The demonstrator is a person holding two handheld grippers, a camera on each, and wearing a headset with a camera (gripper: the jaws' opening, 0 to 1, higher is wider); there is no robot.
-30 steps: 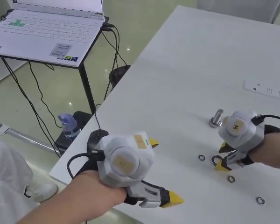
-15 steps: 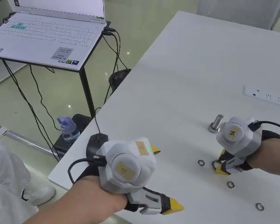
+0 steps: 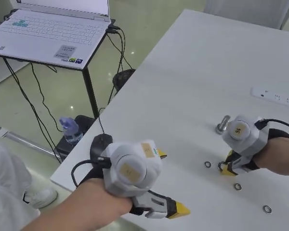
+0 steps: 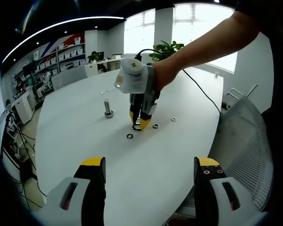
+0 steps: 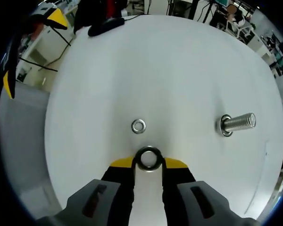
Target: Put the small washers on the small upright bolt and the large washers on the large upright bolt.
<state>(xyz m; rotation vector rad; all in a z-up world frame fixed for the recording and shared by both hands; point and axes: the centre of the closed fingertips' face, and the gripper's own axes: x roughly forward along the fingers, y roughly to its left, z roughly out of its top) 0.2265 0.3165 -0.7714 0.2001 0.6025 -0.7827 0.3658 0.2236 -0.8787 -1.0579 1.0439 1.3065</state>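
Note:
One upright steel bolt (image 3: 223, 124) stands on the white table (image 3: 183, 86). My right gripper (image 3: 225, 168) points down just in front of it, shut on a large washer (image 5: 148, 157) that rests on the table top. A small washer (image 5: 138, 125) lies just beyond those fingertips, with the bolt (image 5: 236, 124) off to the side. Two more washers (image 3: 237, 186) (image 3: 267, 209) lie nearer the front edge. My left gripper (image 3: 169, 182) hovers open and holds nothing at the table's near edge. In the left gripper view, my left gripper (image 4: 149, 162) faces the right gripper (image 4: 139, 121) and the bolt (image 4: 107, 108).
A white power strip (image 3: 277, 96) lies at the back right of the table. Left of the table stand a laptop (image 3: 53, 24) on a stand, hanging cables and a water bottle (image 3: 70, 130) on the floor. A mesh chair (image 4: 245, 141) sits beside the table.
The right gripper's body has leaned slightly toward the bolt while its tips stay on the large washer. The left gripper has barely moved.

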